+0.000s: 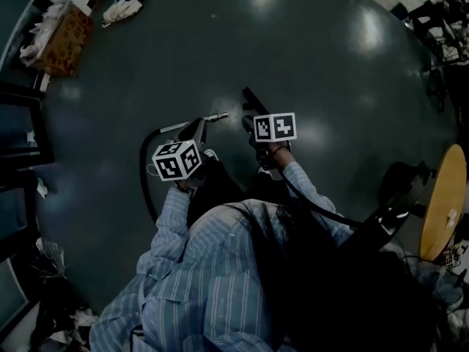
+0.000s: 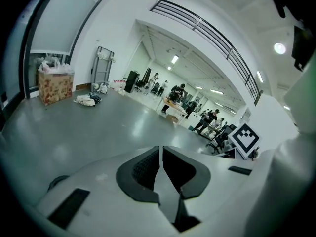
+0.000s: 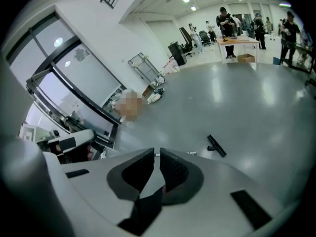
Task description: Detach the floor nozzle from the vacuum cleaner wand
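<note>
Head view: floor nozzle [image 1: 253, 101] lies on the floor [image 1: 315, 57], apart from the silver wand [image 1: 198, 122] | left gripper view: left hand-held gripper [image 2: 161, 152] closed, nothing between its jaws | right gripper view: right hand-held gripper [image 3: 157, 154] closed, empty; floor nozzle on the floor beyond it.

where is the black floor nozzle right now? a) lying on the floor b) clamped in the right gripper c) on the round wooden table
a: the floor nozzle lies on the grey floor ahead of the right gripper, whose jaws are closed on nothing.
</note>
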`<state>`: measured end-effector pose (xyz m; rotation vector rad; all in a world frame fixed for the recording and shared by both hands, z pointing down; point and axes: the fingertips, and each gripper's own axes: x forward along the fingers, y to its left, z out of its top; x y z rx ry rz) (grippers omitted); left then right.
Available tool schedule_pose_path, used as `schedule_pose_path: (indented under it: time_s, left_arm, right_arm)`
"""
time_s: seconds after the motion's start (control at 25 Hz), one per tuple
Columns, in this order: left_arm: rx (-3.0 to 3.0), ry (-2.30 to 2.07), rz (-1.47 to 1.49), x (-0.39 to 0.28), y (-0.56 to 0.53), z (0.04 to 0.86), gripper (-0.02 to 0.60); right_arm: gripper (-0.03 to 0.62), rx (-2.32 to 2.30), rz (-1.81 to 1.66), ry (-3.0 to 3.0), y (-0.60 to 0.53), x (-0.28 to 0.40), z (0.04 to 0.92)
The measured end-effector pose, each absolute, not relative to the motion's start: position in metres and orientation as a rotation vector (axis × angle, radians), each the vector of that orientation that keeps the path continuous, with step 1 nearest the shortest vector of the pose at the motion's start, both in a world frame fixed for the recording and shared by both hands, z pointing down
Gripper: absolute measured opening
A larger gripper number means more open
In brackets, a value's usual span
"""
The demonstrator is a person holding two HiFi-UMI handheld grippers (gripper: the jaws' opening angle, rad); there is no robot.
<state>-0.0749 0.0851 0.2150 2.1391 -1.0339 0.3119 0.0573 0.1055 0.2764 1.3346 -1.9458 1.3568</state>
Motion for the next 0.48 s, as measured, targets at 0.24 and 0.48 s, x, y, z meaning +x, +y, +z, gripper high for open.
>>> schedule_pose_path:
  time_s: [0.24, 0.48]
  left_arm:
    - [2.054, -1.128, 0.133, -0.012, 0.12, 0.203, 0.028]
    - [1.978, -1.178, 0.084, 0.049, 0.191, 0.201, 0.026]
  right_arm:
    - [0.041, 1.213, 1.288, -1.956, 0.159, 0.116, 0.279]
    - [0.038, 1.079, 1.212, -1.956, 0.234, 0.171, 0.283]
